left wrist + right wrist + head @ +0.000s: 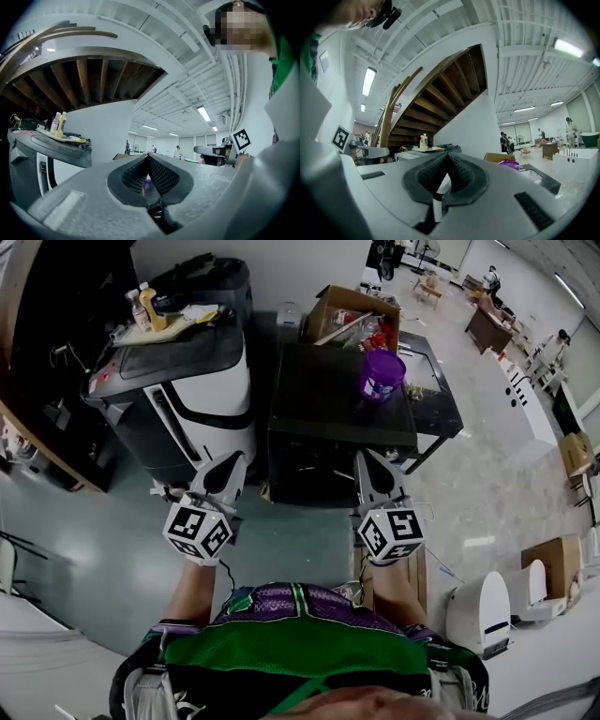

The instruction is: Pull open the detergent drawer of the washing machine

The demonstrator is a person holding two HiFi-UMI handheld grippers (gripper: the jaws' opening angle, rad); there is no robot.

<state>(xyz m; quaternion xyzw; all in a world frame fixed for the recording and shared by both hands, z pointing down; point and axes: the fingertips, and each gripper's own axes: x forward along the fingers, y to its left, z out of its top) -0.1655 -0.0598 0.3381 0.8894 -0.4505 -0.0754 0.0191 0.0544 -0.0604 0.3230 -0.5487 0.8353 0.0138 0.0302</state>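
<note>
Left gripper [223, 468] and right gripper [371, 465] are held side by side, roughly level, in front of the washing machine [342, 399]. No contact with it is seen. Both pairs of jaws are pressed together at the tips, with nothing gripped between them. The washing machine is the dark box straight ahead, its front face shadowed under the top's near edge. The detergent drawer is probably on that face but cannot be made out. A purple tub [382, 374] is set near the top's far right corner. A cardboard box [352, 315] is seen behind the machine. A white-and-black appliance [187, 381] is stood to its left, with bottles [145, 307] placed at its top's far edge.
</note>
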